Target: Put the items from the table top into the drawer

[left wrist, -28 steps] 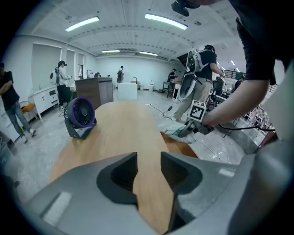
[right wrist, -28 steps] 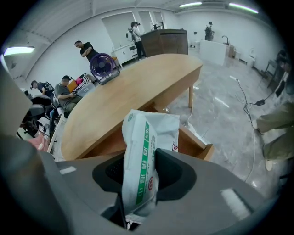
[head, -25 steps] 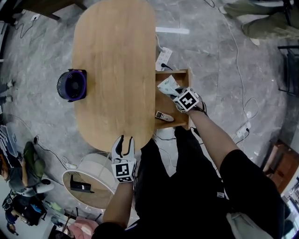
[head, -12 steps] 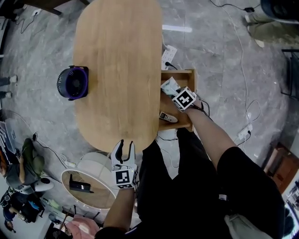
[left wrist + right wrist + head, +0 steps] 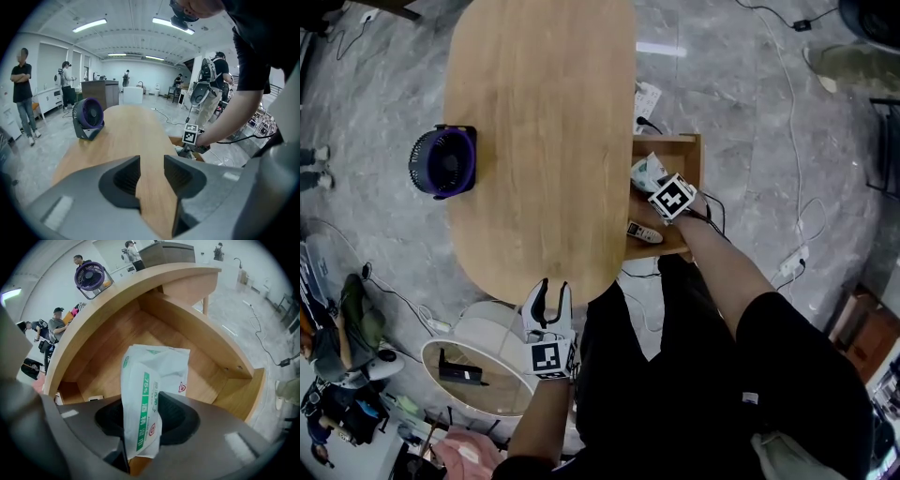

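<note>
Lowered, right gripper (image 5: 656, 183) jaws clamp white-green wipes pack (image 5: 154, 376) over wooden drawer (image 5: 206, 357); left gripper (image 5: 151, 176) jaws narrowly parted, empty. A tilted release may snag the rim.

The person's left gripper (image 5: 553, 287), grey and two-jawed, sits low and left of centre in the head view. It points up the frame on a bare left forearm (image 5: 536, 417) that rises from the bottom edge. In its own view the left gripper (image 5: 151, 161) has its jaws parted with nothing between them.

The right forearm (image 5: 722, 272) reaches from a black short sleeve (image 5: 797, 347) at lower right towards upper centre, wrist bent steeply down. The right gripper (image 5: 657, 185) is clamped there; in its own view the right gripper (image 5: 143, 418) pinches a white-and-green soft pack of wipes (image 5: 152, 376) by its lower end.
</note>
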Motion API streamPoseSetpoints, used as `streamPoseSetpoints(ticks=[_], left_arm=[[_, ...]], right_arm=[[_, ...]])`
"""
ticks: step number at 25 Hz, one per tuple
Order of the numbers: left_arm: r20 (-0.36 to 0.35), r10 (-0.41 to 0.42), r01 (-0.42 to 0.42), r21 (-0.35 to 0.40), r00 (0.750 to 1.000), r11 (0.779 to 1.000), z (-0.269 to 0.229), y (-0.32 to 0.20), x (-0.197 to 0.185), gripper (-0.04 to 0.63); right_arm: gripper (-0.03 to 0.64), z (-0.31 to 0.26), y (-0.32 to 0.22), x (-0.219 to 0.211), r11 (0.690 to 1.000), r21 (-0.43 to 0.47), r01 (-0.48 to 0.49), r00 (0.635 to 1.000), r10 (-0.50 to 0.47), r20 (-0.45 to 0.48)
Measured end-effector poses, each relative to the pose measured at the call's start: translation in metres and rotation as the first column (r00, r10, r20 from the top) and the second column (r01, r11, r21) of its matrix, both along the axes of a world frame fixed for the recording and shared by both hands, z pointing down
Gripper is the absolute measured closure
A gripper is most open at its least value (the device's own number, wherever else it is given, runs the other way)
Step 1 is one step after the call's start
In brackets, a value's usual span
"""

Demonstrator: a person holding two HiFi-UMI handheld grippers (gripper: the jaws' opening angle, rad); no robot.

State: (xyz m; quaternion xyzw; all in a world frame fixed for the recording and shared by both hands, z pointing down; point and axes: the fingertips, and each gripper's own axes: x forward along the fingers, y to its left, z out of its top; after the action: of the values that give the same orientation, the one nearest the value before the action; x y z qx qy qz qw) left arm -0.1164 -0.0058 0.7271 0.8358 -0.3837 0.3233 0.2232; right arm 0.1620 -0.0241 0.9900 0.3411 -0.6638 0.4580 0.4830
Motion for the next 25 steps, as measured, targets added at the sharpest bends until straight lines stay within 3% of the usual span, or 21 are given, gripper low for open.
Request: streamPoseSetpoints(ticks=[10,18,25], left_arm=[[-0.021,0.017,-0.017,0.012,1.0,1.0,0.002,-0.003,0.004,0.434],[-0.024,0.063,-0.062,0.029,0.998,0.998,-0.003,-0.006,0.009,0.434],[-0.012,0.097,-0.096,0.049,0.995,0.994,-0.018,-0.014,0.026,0.434]], right_arm=[[0.375,-0.005,0.004,0.002,1.0,0.024,-0.002,1.0,0.001,0.013],[0.383,-0.049,-0.001,0.002,0.985,0.164,-0.061,0.998,0.055,0.042],[0.391,-0.121,-0.005,0.025,0.955,0.282,-0.095,0.995,0.084,0.051]])
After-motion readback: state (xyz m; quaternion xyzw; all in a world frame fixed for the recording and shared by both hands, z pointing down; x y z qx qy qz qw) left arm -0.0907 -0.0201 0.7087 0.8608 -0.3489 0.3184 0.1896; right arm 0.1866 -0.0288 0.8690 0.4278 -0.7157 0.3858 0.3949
